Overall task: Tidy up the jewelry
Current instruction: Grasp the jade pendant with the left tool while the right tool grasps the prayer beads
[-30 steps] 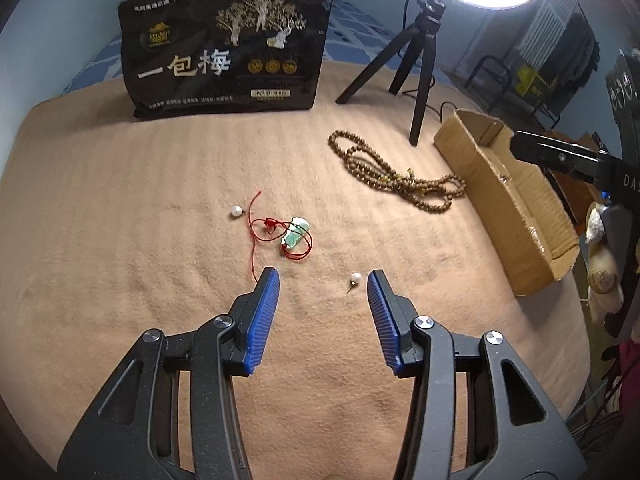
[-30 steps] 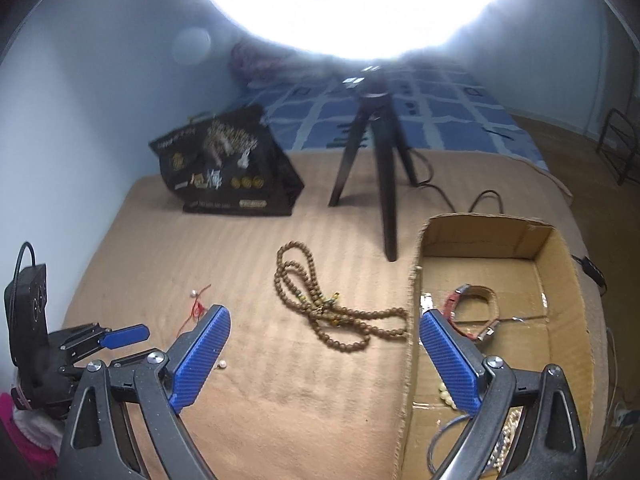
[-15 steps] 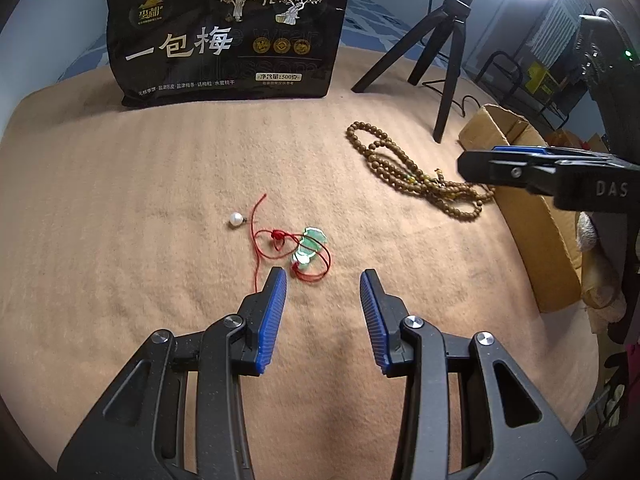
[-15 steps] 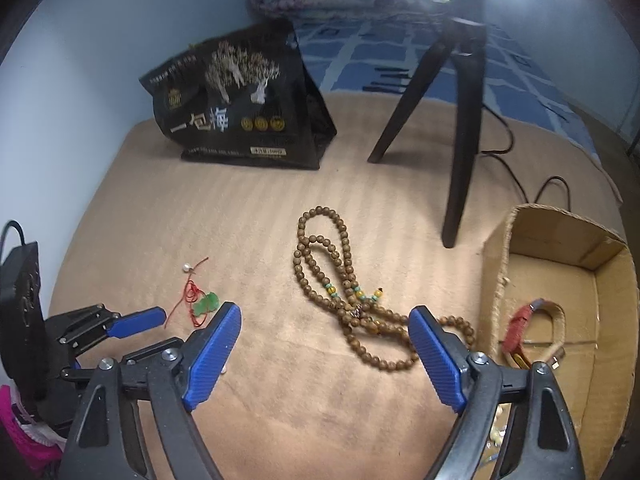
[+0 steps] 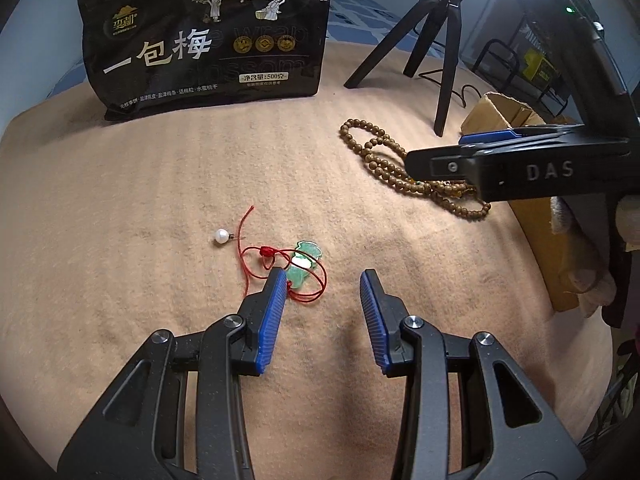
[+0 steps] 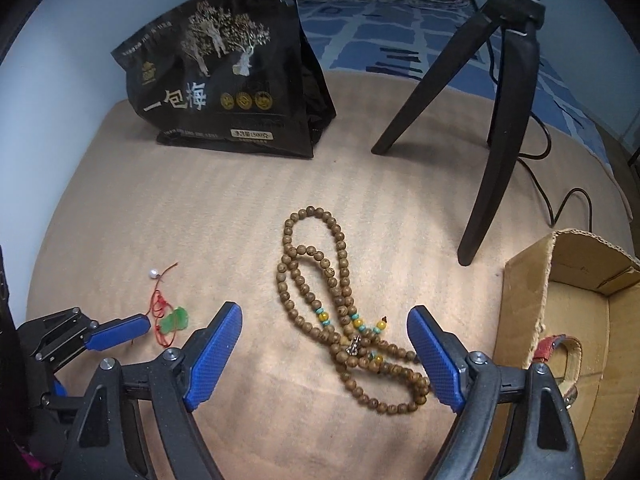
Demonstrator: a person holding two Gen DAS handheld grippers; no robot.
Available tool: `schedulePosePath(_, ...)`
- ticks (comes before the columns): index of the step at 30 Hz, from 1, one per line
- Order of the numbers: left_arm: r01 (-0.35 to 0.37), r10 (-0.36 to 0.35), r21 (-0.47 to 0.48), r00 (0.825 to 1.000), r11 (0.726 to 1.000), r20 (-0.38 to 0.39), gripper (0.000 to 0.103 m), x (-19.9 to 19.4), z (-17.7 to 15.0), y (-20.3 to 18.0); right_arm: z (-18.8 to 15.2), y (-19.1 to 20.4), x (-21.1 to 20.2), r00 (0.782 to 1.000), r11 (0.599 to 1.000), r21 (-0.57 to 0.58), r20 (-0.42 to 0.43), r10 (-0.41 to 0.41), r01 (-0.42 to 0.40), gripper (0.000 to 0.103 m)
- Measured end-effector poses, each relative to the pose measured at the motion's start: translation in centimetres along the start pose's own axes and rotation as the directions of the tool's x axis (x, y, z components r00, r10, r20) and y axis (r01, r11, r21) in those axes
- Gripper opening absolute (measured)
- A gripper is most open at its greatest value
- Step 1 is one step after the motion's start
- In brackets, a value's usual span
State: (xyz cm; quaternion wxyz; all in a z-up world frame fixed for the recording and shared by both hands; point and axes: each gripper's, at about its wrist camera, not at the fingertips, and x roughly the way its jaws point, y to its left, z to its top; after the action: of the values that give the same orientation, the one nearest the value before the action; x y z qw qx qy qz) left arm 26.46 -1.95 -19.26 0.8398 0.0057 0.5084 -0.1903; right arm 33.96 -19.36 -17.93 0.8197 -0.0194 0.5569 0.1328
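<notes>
A green jade pendant point(image 5: 305, 261) on a red cord lies on the tan blanket, just ahead of my left gripper point(image 5: 323, 282). The gripper is open, and its left fingertip overlaps the cord. A loose pearl point(image 5: 221, 236) rests to the left of the cord. A long wooden bead necklace point(image 6: 320, 280) lies coiled between and ahead of the wide-open fingers of my right gripper point(image 6: 324, 314), which hangs above it holding nothing. In the left wrist view the right gripper point(image 5: 436, 156) hovers side-on over the beads point(image 5: 372, 148).
An open cardboard box point(image 6: 528, 300) at the right holds a red-strapped band point(image 6: 548, 350). A black snack bag point(image 6: 224, 80) stands at the back. A black tripod point(image 6: 496, 128) with a trailing cable stands near the box. The blanket's edge drops off at the left.
My right gripper has swung left and down from over the box to above the bead necklace, its jaws a little narrower. My left gripper has moved forward and down towards the pendant.
</notes>
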Motion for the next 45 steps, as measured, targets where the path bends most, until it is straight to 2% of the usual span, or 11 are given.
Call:
schedulePosePath(11,-0.018,0.018,-0.011,1.0,1.0,-0.024,0.038,1.8,0.4,0.5,0.7,-0.1,2.6,0.999,1.0,-0.01,-0.049,-0.019,0.018,0.087)
schedulePosePath(12,-0.021,0.02,-0.014,0.999,1.0,-0.027,0.034,2.0,0.5,0.6,0.6,-0.1,2.8,0.998,1.0,-0.011,-0.053,-0.019,0.019,0.087)
schedulePosePath(17,-0.025,0.024,-0.008,0.999,1.0,-0.022,0.031,2.5,0.6,0.5,0.6,-0.3,4.0,0.995,0.999,-0.02,-0.091,-0.033,0.031,0.087)
schedulePosePath(24,-0.037,0.037,-0.011,0.999,0.999,-0.016,0.015,2.8,0.5,0.8,0.7,-0.3,5.2,0.993,0.998,-0.029,-0.105,-0.054,0.052,0.087)
schedulePosePath(27,-0.041,0.04,-0.006,0.999,0.999,-0.013,0.015,2.7,0.4,0.9,0.8,0.1,5.2,0.994,0.998,-0.035,-0.099,-0.051,0.047,0.078)
schedulePosePath(29,-0.046,0.046,-0.001,0.999,0.999,-0.01,0.015,2.7,0.3,0.8,0.2,0.9,4.6,0.995,0.998,-0.038,-0.093,-0.045,0.042,0.06)
schedulePosePath(30,-0.049,0.049,-0.001,0.999,0.999,-0.008,0.015,2.6,0.3,0.7,0.1,0.8,4.5,0.995,0.998,-0.041,-0.092,-0.042,0.038,0.055)
schedulePosePath(32,-0.051,0.051,-0.002,0.999,0.999,-0.006,0.014,2.5,0.3,0.7,0.0,1.0,4.3,0.995,0.998,-0.047,-0.091,-0.04,0.036,0.035)
schedulePosePath(35,-0.046,0.046,-0.012,0.999,0.999,-0.005,0.014,2.4,0.2,0.7,-0.3,1.0,4.0,0.996,0.999,-0.037,-0.088,-0.026,0.023,0.017)
schedulePosePath(38,-0.04,0.039,-0.023,0.999,0.999,-0.004,0.014,1.9,0.1,0.8,-0.7,1.2,3.6,0.997,0.999,-0.031,-0.077,-0.026,0.024,0.011)
schedulePosePath(45,-0.037,0.037,-0.024,0.999,0.999,0.02,0.014,0.1,-0.1,0.7,-1.8,1.4,1.9,0.999,1.0,-0.02,-0.046,-0.015,0.014,0.01)
